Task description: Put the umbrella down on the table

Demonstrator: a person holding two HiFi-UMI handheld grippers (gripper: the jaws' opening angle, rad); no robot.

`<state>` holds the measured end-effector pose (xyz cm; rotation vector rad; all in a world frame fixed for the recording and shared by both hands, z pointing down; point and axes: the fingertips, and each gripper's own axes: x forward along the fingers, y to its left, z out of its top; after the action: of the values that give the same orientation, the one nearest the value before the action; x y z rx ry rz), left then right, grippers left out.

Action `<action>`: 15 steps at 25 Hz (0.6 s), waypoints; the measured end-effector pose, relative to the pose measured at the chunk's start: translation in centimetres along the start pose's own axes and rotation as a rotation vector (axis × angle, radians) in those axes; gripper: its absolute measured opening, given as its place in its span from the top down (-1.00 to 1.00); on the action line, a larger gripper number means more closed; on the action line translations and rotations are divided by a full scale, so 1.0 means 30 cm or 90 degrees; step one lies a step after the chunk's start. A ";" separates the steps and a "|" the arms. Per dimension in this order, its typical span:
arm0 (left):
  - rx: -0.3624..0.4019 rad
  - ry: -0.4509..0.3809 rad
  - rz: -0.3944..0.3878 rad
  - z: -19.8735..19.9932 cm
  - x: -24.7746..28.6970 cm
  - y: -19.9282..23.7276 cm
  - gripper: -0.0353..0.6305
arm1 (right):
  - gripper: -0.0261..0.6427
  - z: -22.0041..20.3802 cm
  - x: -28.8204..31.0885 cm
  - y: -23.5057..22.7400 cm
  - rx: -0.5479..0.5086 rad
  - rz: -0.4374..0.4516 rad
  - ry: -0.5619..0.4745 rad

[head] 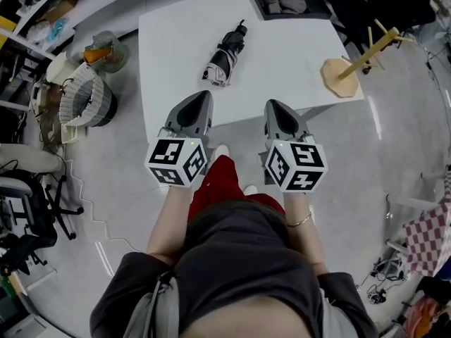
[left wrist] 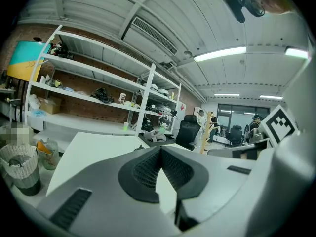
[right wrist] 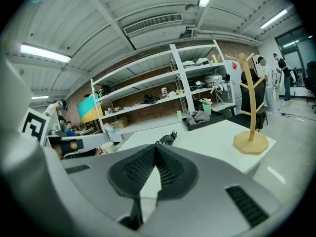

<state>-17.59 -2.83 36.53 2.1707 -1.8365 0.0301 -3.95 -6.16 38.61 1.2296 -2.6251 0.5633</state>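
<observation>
The folded black umbrella [head: 225,56] lies on the white counter [head: 289,48], well apart from both grippers. The left gripper [head: 202,97] and the right gripper [head: 275,105] hover at the counter's near edge, each with jaws closed and empty.

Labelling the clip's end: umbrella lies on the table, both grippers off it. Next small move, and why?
Probably just draw both back and stop; the task looks done: the umbrella lies flat on the table, clear of the left gripper and right gripper, both shut on nothing.
</observation>
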 end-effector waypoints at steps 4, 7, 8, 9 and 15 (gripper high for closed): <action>0.000 -0.004 0.008 -0.002 -0.050 -0.013 0.86 | 0.87 0.025 -0.031 0.032 -0.015 0.013 -0.017; 0.002 -0.007 0.013 -0.004 -0.068 -0.020 0.86 | 0.87 0.034 -0.045 0.036 -0.020 0.017 -0.029; 0.004 -0.010 0.015 0.000 -0.074 -0.023 0.86 | 0.87 0.040 -0.050 0.037 -0.023 0.018 -0.032; 0.005 -0.013 0.017 0.006 -0.081 -0.026 0.86 | 0.87 0.048 -0.057 0.039 -0.025 0.019 -0.036; 0.017 -0.024 0.031 0.020 -0.128 -0.042 0.86 | 0.87 0.078 -0.107 0.046 -0.026 0.022 -0.065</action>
<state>-17.17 0.91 34.89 2.1576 -1.9207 0.0234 -2.99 -4.09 35.08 1.2340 -2.7316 0.4610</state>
